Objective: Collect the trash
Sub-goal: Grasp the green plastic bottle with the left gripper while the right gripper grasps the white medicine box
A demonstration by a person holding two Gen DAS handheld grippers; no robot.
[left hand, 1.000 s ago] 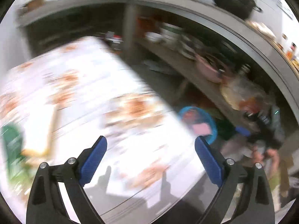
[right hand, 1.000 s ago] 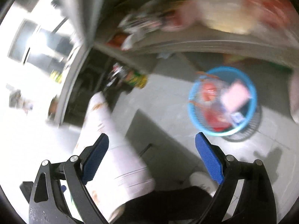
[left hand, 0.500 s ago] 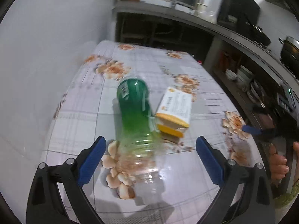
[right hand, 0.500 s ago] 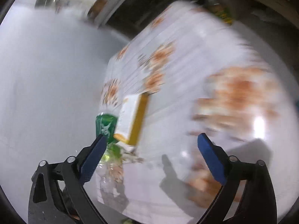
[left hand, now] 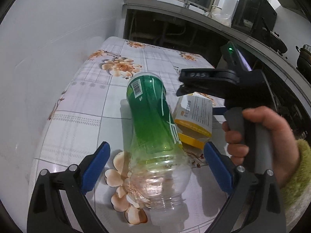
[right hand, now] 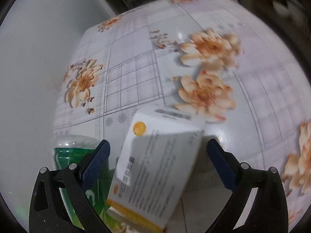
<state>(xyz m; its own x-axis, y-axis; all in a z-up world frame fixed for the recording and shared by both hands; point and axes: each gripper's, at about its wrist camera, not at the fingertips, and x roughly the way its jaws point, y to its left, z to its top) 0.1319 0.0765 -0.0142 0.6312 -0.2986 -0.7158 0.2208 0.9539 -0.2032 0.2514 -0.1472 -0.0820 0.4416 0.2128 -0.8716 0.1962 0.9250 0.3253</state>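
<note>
Lying capless, a green-labelled clear bottle (left hand: 155, 136) touches a white-and-yellow carton (left hand: 194, 120)

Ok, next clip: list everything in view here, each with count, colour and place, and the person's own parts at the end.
plastic bottle: one, green label on clear plastic, lying on the table between the left claw's fingers, untouched
carton: one, white with a yellow edge, lying right beside the bottle, between the right claw's fingers
table: one, pale checked cloth with orange flowers, set against the wall
counter: one, grey, behind the table, with a tap, a yellow bottle and a brown bowl
dark appliance: one, black, on the counter
left claw: one, black with blue pads, open
right claw: one, black with blue pads, open
hand: one, in a green fuzzy sleeve, holding the right claw's handle
</note>
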